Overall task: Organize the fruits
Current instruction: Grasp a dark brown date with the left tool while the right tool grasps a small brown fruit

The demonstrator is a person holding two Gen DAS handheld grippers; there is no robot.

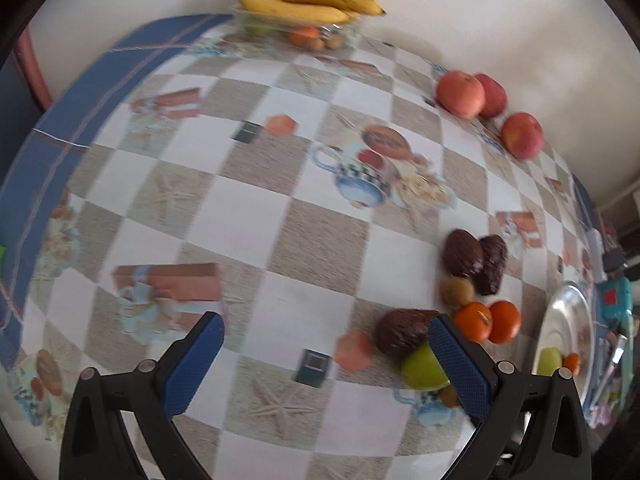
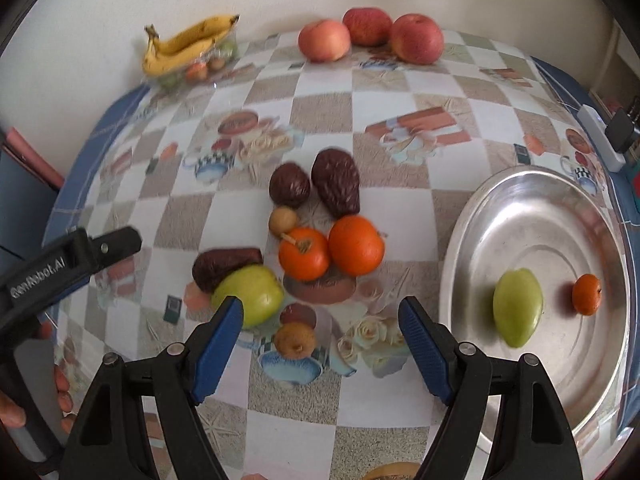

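A cluster of fruit lies mid-table: a green apple (image 2: 250,294), three dark brown avocados (image 2: 336,186), two oranges (image 2: 354,244), a small brown fruit (image 2: 283,219) and another (image 2: 295,339) nearest me. My right gripper (image 2: 320,316) is open and empty, hovering just above that nearest brown fruit. A steel plate (image 2: 532,216) at right holds a green fruit (image 2: 517,306) and a small orange (image 2: 586,294). My left gripper (image 1: 326,336) is open and empty; the green apple (image 1: 422,368) and an avocado (image 1: 402,330) sit by its right finger.
Three red apples (image 2: 370,34) line the far edge by the wall. Bananas (image 2: 188,42) rest on a clear container of fruit at the far left corner. The left gripper's body (image 2: 68,264) shows at the left. A white power strip (image 2: 600,138) lies at the right edge.
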